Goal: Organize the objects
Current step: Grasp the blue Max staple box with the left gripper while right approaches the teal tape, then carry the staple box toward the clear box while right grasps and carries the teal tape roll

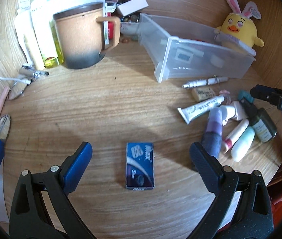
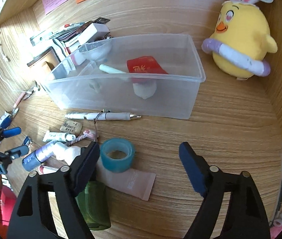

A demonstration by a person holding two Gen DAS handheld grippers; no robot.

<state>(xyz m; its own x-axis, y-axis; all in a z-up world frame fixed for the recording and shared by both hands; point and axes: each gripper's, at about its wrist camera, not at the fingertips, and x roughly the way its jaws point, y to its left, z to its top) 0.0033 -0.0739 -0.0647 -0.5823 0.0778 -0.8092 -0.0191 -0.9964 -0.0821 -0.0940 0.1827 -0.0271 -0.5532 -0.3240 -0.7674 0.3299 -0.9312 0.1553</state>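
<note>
My left gripper (image 1: pixel 141 153) is open over a small blue box (image 1: pixel 140 165) lying flat on the wooden desk, between its fingers. My right gripper (image 2: pixel 139 159) is open above a teal tape roll (image 2: pixel 117 155) and a pink tube (image 2: pixel 135 183), with a green bottle (image 2: pixel 93 205) under its left finger. A clear plastic bin (image 2: pixel 125 91) holds a red packet (image 2: pixel 144 67), a pale stick and a white lump. The bin also shows in the left wrist view (image 1: pixel 190 59). A pile of tubes and bottles (image 1: pixel 230 123) lies to the right of the blue box.
A yellow chick plush (image 2: pixel 240 39) sits right of the bin. A white pen (image 2: pixel 105 116), an eraser (image 2: pixel 71 127) and a small tube (image 2: pixel 58 136) lie in front of it. An orange mug (image 1: pixel 81 37), bottles (image 1: pixel 39 23) and stacked boxes (image 1: pixel 129 6) stand at the back left.
</note>
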